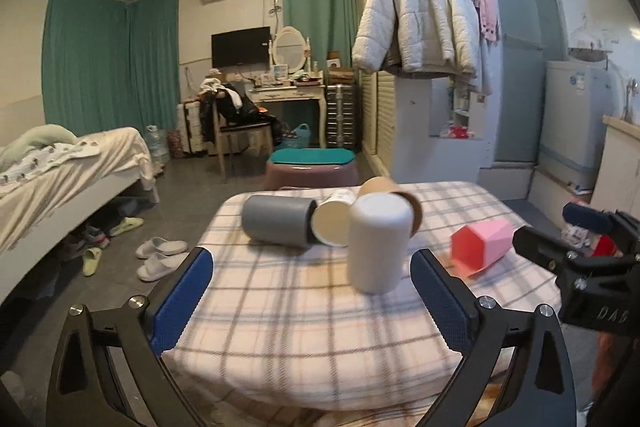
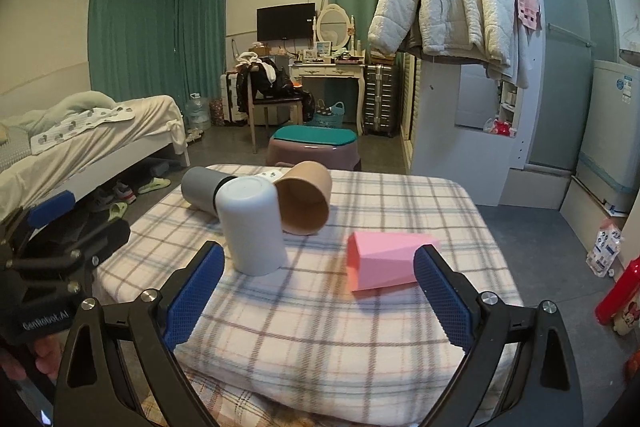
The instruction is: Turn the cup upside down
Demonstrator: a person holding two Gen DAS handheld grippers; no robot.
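A white cup (image 1: 378, 242) (image 2: 251, 225) stands upside down on the plaid cloth, base up. My left gripper (image 1: 311, 297) is open and empty, just in front of it, not touching. A pink faceted cup (image 1: 482, 242) (image 2: 386, 258) lies on its side to the right. My right gripper (image 2: 319, 291) is open and empty, its right finger close beside the pink cup. A grey cup (image 1: 278, 221) (image 2: 200, 190), a brown paper cup (image 2: 306, 198) (image 1: 386, 187) and a white paper cup (image 1: 332, 221) lie on their sides behind.
The cups rest on a plaid-covered table (image 1: 312, 339) (image 2: 340, 339). A teal-topped stool (image 1: 312, 167) (image 2: 314, 147) stands beyond its far edge. A bed (image 1: 68, 171) is at the left, slippers (image 1: 160, 257) on the floor, a wardrobe with a hanging white jacket (image 1: 416, 23) at the right.
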